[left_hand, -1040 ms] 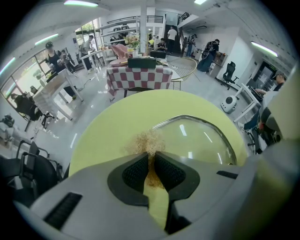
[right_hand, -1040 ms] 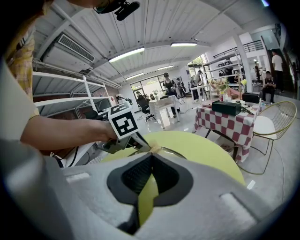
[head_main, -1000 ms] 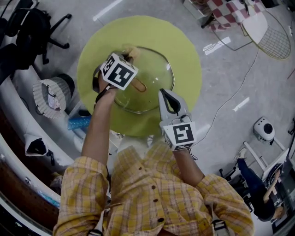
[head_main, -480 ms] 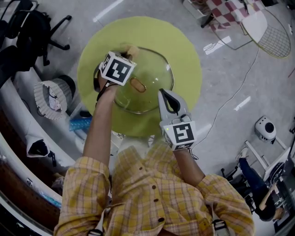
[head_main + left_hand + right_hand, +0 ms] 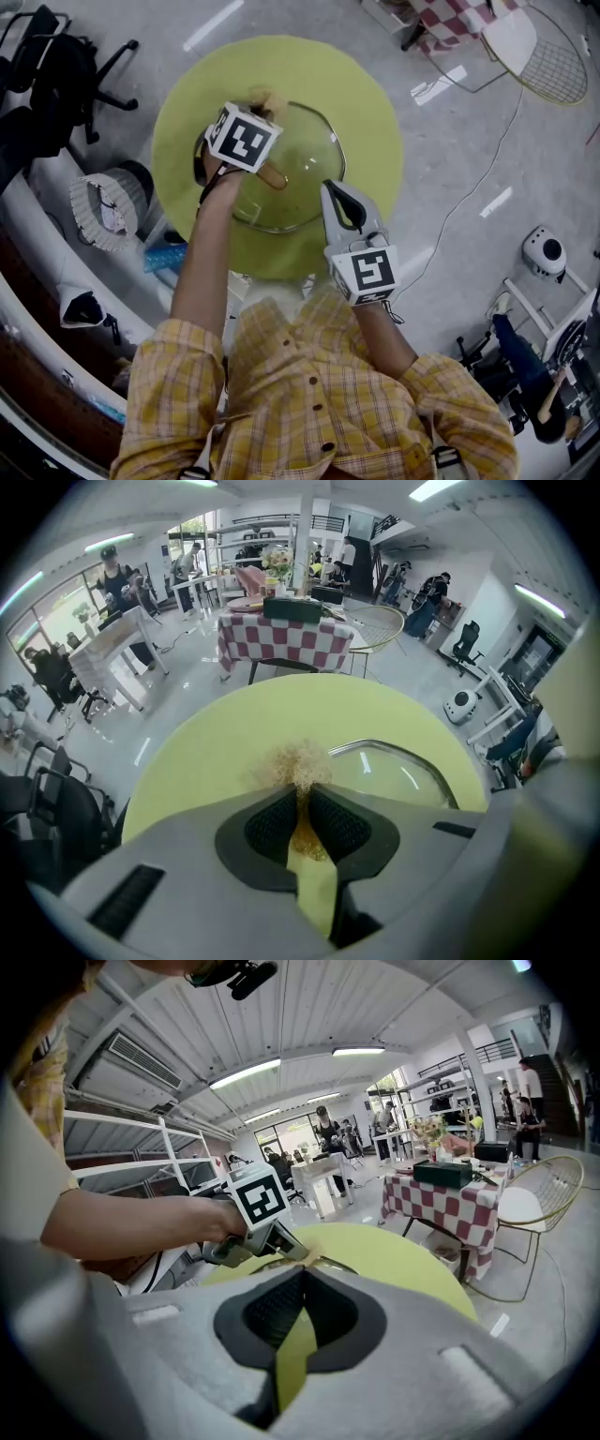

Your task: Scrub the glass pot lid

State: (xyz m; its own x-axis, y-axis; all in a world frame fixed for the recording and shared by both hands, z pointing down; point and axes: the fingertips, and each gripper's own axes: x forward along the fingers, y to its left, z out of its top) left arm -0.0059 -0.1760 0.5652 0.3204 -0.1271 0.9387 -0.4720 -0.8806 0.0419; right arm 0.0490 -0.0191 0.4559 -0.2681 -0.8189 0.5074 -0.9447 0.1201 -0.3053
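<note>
The glass pot lid lies dome-up on a round yellow-green table, its tan handle showing through at the middle. My left gripper is over the lid's far left rim, shut on a tan wire scrubber that presses near that rim. In the left gripper view the scrubber bulges past the jaws of the left gripper, with the lid to the right. My right gripper is at the lid's near right edge, jaws closed on the rim. From the right gripper view, the left gripper works across the lid.
A black office chair and a white mesh basket stand left of the table. A checked-cloth table and a wire chair are at the back right. A cable crosses the floor on the right.
My left gripper has shifted slightly toward the far rim of the lid with the scrubber. The right gripper has stayed in place on the lid's edge.
</note>
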